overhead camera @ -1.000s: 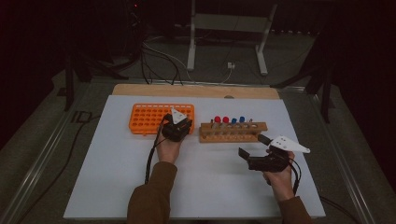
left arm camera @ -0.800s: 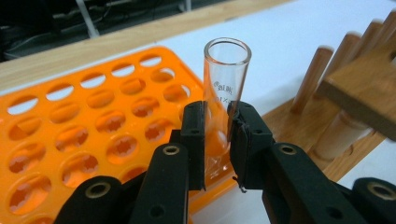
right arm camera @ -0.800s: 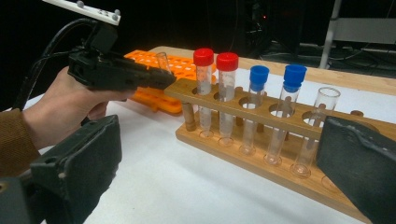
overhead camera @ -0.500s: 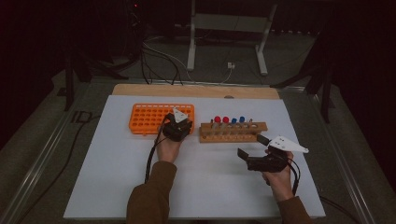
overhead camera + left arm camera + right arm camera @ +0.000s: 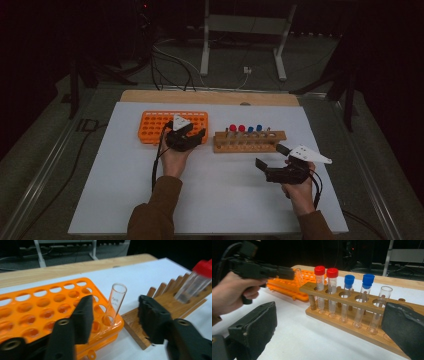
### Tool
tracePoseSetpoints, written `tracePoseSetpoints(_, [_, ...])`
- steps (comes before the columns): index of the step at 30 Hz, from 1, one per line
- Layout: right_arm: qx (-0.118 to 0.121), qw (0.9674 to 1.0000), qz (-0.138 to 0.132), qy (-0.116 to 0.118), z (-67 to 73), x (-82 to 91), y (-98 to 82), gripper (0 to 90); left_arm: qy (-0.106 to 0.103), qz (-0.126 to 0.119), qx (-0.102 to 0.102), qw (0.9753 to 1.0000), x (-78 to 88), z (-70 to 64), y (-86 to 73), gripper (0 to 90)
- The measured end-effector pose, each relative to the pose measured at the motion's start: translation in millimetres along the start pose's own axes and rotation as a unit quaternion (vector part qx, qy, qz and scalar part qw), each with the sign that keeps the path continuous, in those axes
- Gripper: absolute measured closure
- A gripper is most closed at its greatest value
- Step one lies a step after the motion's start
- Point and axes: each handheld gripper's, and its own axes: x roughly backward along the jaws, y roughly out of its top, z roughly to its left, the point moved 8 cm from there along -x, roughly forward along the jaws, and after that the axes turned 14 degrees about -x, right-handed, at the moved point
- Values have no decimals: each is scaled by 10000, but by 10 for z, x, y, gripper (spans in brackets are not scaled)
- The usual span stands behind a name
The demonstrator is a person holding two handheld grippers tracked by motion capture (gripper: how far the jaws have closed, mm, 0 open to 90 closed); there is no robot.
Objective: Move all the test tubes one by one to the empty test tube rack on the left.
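A clear uncapped tube [image 5: 117, 293] stands tilted in a corner hole of the orange rack [image 5: 37, 315], between the jaws of my left gripper [image 5: 115, 307]. The jaws have just been opening and their pads stand clear of the tube. In the high view my left gripper [image 5: 192, 137] hovers at the right end of the orange rack [image 5: 155, 125]. The wooden rack [image 5: 362, 332] holds two red-capped tubes [image 5: 320, 277], two blue-capped tubes [image 5: 349, 283] and one uncapped tube [image 5: 384, 293]. My right gripper [image 5: 270, 156] stands open in front of the wooden rack [image 5: 250, 145], with nothing between its fingers.
Both racks sit on a white sheet [image 5: 225, 200] laid over a wooden table [image 5: 210, 97]. Cables [image 5: 170, 60] and a metal stand [image 5: 240, 45] lie on the floor beyond the table's far edge.
My left gripper's jaws have parted and the hand has lifted slightly, leaving the clear tube in the orange rack. The right hand has kept still.
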Motion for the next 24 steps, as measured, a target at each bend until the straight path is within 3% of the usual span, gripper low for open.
tracePoseSetpoints(5, [8, 10000, 17, 9, 1, -3, -1, 8, -11, -207, 171, 9996, 247, 52, 35, 245])
tracePoseSetpoints(11, [22, 9999, 32, 107, 3, 1, 12, 20, 95, -255, -36, 9996, 539, 60, 14, 12])
tracePoseSetpoints(17, [33, 10000, -33, 89, -28, 20, 78, 20, 173, -293, -337, 9989, 826, 30, -52, 5])
tracePoseSetpoints(22, [76, 9999, -142, -17, -57, 30, 209, 21, 199, -429, -330, 9983, 983, 15, -122, 5])
tracePoseSetpoints(24, [63, 9997, -188, -138, -90, 34, 271, 62, 223, -516, -319, 9979, 1011, 7, -147, 5])
